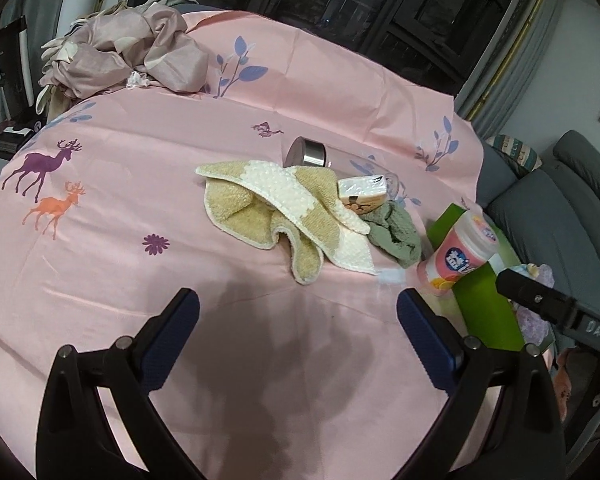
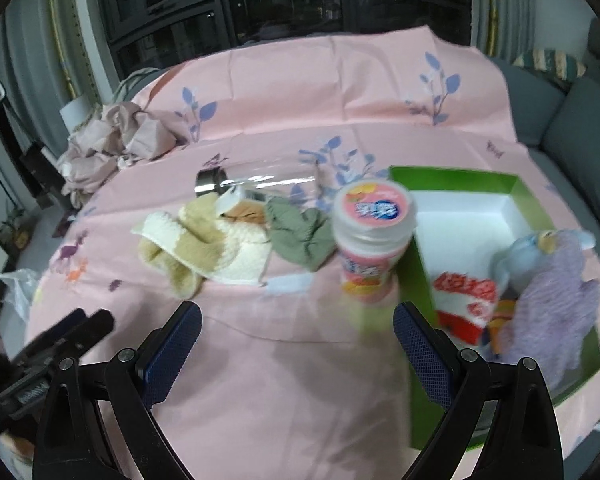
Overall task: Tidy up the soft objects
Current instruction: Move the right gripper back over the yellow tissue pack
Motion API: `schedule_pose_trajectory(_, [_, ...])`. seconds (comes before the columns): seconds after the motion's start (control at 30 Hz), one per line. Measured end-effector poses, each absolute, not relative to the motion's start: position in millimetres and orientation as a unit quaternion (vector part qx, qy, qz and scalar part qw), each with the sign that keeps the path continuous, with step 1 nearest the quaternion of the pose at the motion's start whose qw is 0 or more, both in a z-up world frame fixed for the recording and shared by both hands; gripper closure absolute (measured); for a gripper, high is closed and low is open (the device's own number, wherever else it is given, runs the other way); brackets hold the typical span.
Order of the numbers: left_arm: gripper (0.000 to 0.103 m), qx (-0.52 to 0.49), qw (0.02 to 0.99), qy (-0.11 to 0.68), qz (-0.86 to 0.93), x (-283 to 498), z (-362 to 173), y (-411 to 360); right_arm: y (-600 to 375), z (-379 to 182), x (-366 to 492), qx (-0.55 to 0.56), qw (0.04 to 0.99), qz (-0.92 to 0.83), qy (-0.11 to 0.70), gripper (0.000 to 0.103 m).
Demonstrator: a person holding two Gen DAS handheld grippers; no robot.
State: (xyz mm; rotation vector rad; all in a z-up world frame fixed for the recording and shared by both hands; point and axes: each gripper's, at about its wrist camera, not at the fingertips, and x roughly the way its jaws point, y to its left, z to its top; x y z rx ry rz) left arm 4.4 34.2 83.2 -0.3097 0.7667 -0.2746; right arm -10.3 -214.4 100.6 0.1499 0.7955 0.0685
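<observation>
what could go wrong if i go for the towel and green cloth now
The tissue pack lies on the towel, so lifting the towel could tip it off. The glass bottle lies on its side right behind and might roll. The pink jar stands beside the green cloth, easy to knock.

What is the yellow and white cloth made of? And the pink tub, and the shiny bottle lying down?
The yellow and white cloth looks like terry towelling: nubbly loops, floppy folds. The pink tub seems to be plastic with a glossy printed label and a pale ribbed lid. The bottle has a see-through body, glass or clear plastic, hard to tell which, and a cap that looks like brushed metal.
</observation>
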Motion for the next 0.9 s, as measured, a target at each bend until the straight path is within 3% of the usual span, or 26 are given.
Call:
schedule_pose_trajectory(0.37, [0.004,-0.121,0.889,0.436,-0.073,16,62,40,-206,88,19,0.14,0.893,0.066,0.423,0.006])
schedule_pose_trajectory(0.57, [0.004,-0.127,0.889,0.434,-0.064,15,67,47,-181,102,65,0.114,0.899,0.042,0.421,0.006])
schedule_pose_trajectory(0.77, [0.004,-0.149,0.885,0.437,-0.057,18,69,54,-155,103,116,0.063,0.901,0.014,0.429,0.018])
schedule_pose_trajectory(0.9, [0.004,-0.147,0.886,0.436,-0.06,17,71,53,-145,92,141,0.038,0.896,-0.008,0.443,0.032])
